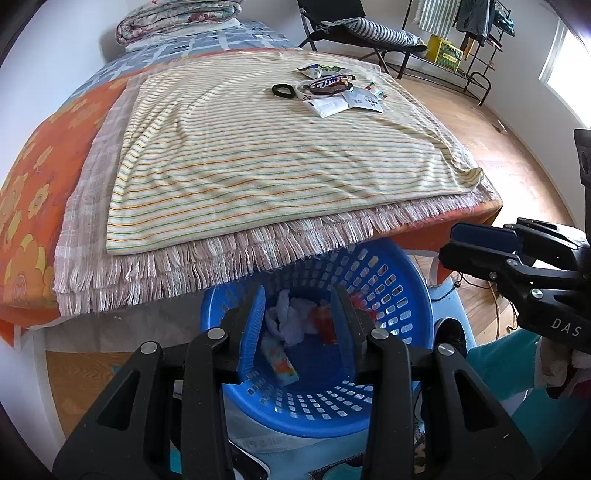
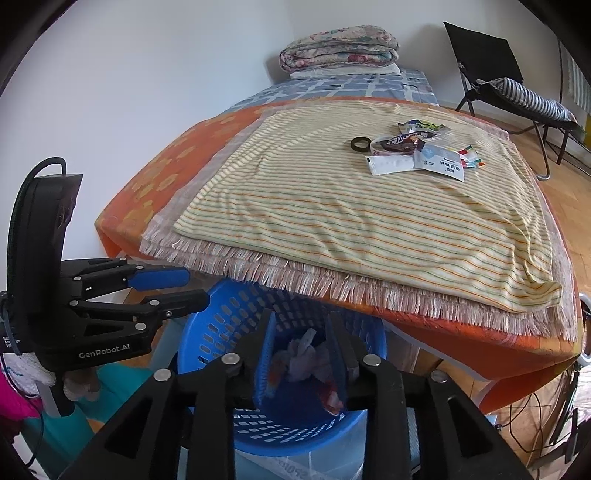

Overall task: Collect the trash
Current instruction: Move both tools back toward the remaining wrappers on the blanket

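A blue perforated basket [image 1: 399, 291] [image 2: 218, 332] stands below the bed's fringed edge. In it lie a crumpled white tissue [image 1: 290, 321] [image 2: 301, 360], an orange-and-white wrapper [image 1: 283, 363] and a red wrapper [image 1: 327, 325] [image 2: 330, 400]. My left gripper [image 1: 299, 325] [image 2: 194, 288] hangs open over the basket with nothing between its fingers. My right gripper [image 2: 301, 354] [image 1: 469, 247] is over the same basket, jaws apart and pressing on nothing. Far across the striped cloth lie a heap of wrappers [image 1: 332, 88] [image 2: 417, 151] and a black ring [image 1: 283, 90] [image 2: 360, 144].
The bed's fringed blanket [image 1: 207, 258] overhangs the basket's far rim. A folded quilt [image 2: 340, 48] sits at the bed's head. A black chair with a striped cushion [image 2: 528, 99] and a clothes rack [image 1: 461, 33] stand on the wood floor. Cables [image 2: 535, 417] trail at the right.
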